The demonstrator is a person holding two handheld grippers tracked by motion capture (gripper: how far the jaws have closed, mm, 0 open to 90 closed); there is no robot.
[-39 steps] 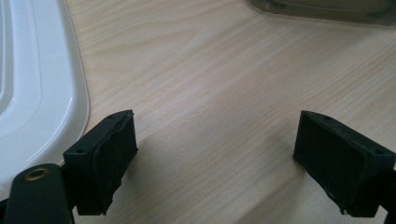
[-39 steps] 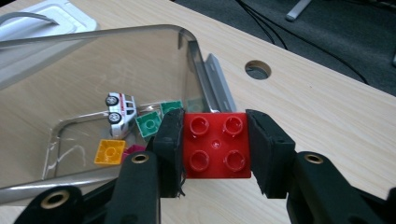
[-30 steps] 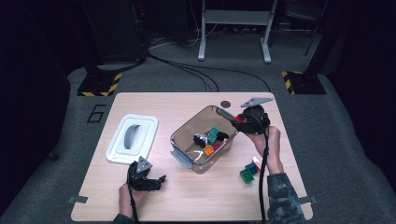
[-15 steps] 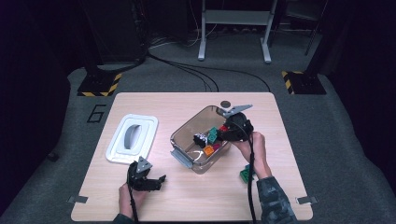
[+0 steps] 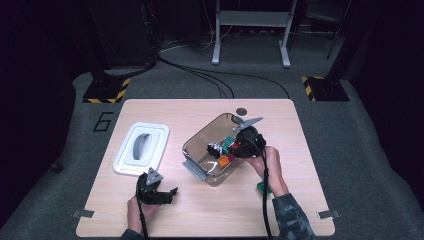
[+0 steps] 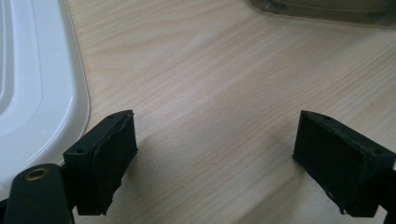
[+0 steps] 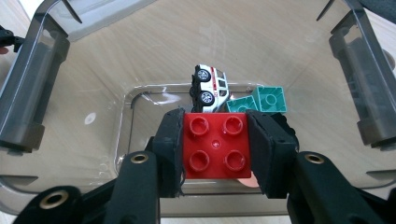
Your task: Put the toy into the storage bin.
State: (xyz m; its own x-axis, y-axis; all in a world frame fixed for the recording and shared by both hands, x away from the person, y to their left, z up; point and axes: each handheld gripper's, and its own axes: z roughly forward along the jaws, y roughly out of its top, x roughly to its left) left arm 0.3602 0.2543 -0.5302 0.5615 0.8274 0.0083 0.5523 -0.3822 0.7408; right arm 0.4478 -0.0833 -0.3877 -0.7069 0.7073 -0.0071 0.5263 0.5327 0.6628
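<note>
A red four-stud brick (image 7: 215, 145) is clamped between the pads of my right gripper (image 7: 215, 148), which hangs over the inside of a clear smoky bin (image 5: 200, 145). Below it in the bin lie a white toy car (image 7: 209, 88) on its side and a green brick (image 7: 262, 101). In the high view the right gripper (image 5: 239, 145) sits above the bin's right half, near an orange brick (image 5: 224, 161). My left gripper (image 5: 160, 192) rests low at the table's front left, open, with bare wood between its jaws (image 6: 215, 154).
A white bin lid (image 5: 142, 148) lies left of the bin; its edge (image 6: 42, 93) shows beside the left gripper. Another green brick (image 5: 262, 187) sits on the table (image 5: 200, 215) under the right forearm. A dark round disc (image 5: 242, 111) lies at the table's far edge.
The right gripper has carried the red brick leftward and down from the bin's far right corner to above its inside. The left gripper has stayed put.
</note>
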